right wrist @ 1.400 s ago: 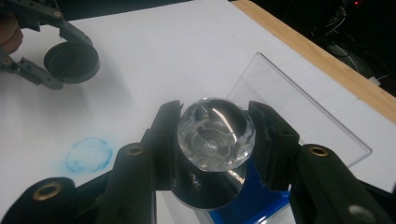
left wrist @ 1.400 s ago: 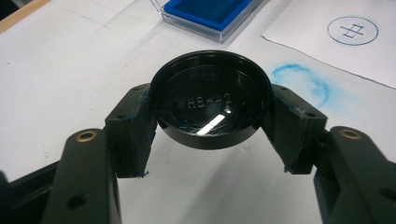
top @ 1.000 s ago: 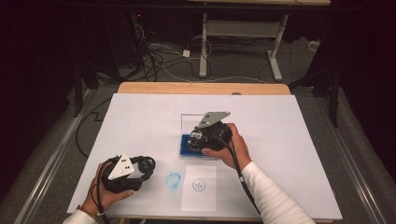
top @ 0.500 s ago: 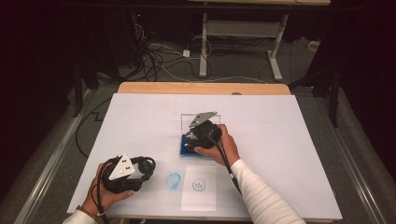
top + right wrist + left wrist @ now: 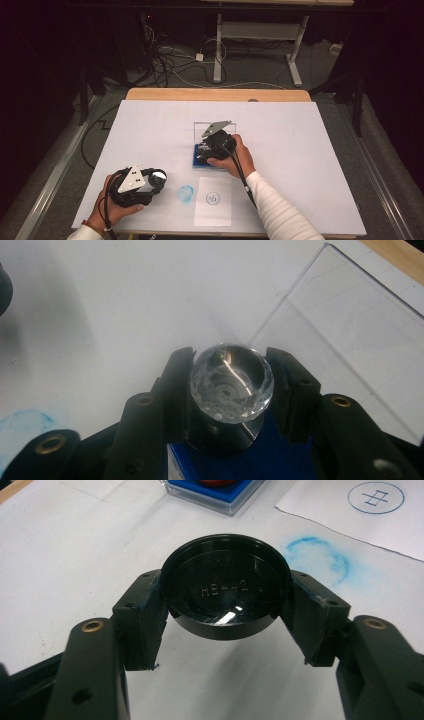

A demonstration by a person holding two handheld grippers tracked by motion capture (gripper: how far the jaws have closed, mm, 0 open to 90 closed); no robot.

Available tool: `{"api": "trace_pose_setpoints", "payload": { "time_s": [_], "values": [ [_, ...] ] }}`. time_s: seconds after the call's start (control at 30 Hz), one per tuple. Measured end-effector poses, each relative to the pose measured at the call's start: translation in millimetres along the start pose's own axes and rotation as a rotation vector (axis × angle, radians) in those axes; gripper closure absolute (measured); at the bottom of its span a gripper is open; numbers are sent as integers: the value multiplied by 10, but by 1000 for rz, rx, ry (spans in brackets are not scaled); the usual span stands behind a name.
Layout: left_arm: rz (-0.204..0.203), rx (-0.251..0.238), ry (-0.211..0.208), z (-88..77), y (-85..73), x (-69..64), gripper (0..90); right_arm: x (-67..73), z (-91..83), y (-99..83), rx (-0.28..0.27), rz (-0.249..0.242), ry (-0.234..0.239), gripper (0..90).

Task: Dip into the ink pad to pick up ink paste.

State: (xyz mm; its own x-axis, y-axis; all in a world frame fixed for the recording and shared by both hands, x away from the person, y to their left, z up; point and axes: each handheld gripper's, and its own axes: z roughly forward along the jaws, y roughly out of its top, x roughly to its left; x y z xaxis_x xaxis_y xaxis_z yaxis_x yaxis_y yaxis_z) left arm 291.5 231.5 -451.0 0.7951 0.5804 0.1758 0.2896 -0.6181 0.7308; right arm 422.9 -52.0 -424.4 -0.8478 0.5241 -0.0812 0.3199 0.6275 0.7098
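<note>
White table [image 5: 310, 150], with the blue ink pad [image 5: 196, 162] at centre and its clear lid [image 5: 350, 340] standing open at 12 o'clock. Right gripper [image 5: 231, 385] over the pad, clamped on a faceted stamp [image 5: 231, 382]. Left gripper [image 5: 225, 600], at 8 o'clock from the pad, clamped on a black cap [image 5: 226, 592]; blue smudge [image 5: 186, 194] at 3 o'clock of it.

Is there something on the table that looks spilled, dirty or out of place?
Yes. A round blue ink smear marks the bare white table cover, beside the paper slip instead of on it. In the left gripper view, blue ink also stains the left gripper pads.
</note>
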Motion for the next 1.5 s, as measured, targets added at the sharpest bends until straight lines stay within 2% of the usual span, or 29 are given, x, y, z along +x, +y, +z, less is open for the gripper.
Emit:
{"api": "trace_pose_setpoints", "payload": {
  "time_s": [0.4,0.73,0.87,1.13,1.2,1.33,1.4,1.5],
  "values": [
    [7,7,-4,-3,2,-19,363,44,0,-10,2,-1,-37,568],
    [-6,6,-5,-8,0,-9,363,-10,-7,-38,-14,42,-14,569],
    [-7,3,-6,-10,0,-7,363,61,-12,-28,-2,11,-46,568],
    [-2,6,-8,-8,2,-14,363,94,-9,-29,-3,-11,-63,568],
    [-1,8,-11,-3,2,-17,363,97,-16,-31,0,-5,-64,568],
    [2,11,-11,-4,7,-19,363,-1,-21,-59,-16,38,-25,568],
    [3,10,-11,-8,7,-20,363,-8,-24,-62,-17,44,-24,568],
    [-2,6,-10,-3,2,-13,363,104,-22,-27,8,-15,-65,568]
  ]
}}
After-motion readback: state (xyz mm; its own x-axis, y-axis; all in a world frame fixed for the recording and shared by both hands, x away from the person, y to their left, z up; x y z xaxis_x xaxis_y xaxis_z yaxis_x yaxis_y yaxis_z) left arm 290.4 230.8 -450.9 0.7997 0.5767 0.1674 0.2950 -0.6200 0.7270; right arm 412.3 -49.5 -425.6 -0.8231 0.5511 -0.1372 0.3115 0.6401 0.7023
